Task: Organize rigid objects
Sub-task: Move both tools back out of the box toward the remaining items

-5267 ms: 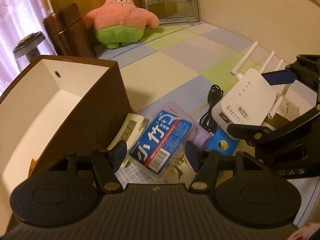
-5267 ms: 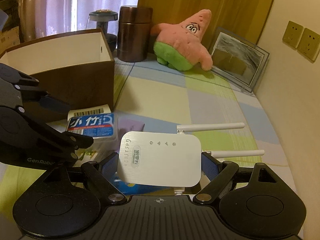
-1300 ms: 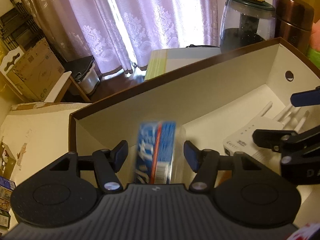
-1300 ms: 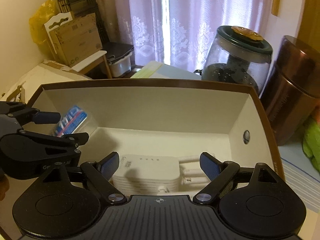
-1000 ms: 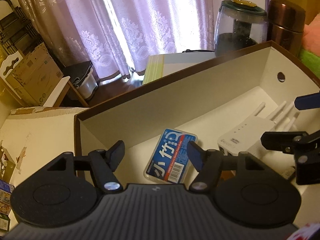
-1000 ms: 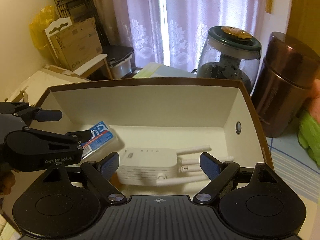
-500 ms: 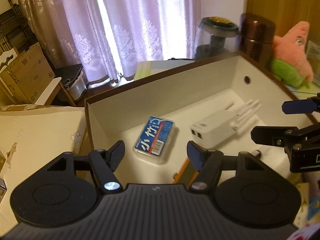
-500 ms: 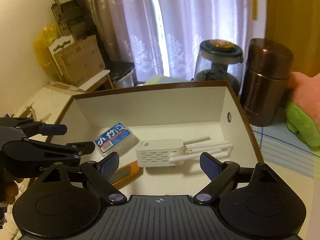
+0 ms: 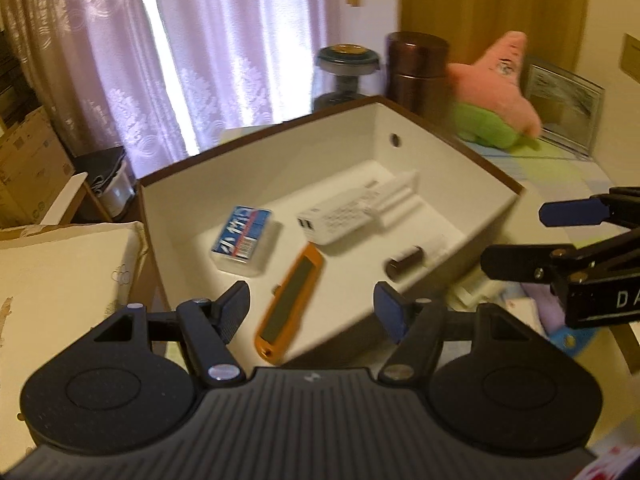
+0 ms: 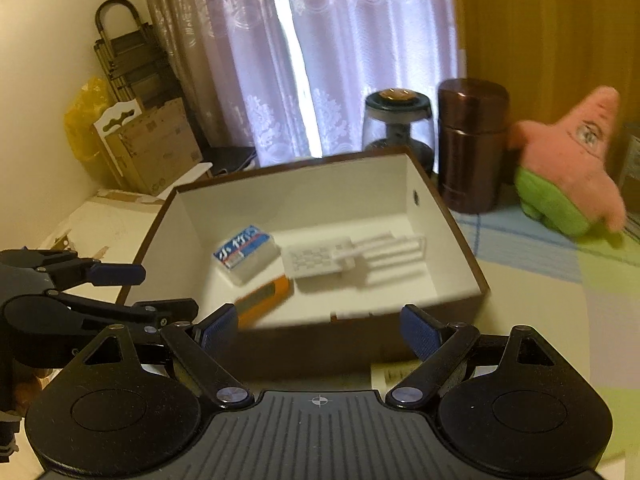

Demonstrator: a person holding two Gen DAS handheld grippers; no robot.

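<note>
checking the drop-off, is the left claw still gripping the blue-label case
No, the left claw is open and empty, and the blue-label case lies on the box floor.

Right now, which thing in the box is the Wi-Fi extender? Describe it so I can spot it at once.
Find the brown box with the white inside. On its floor the Wi-Fi extender lies between the blue-labelled case and the wall with the round hole. It is the only all-white item, with thin antennas pointing toward that wall.
</note>
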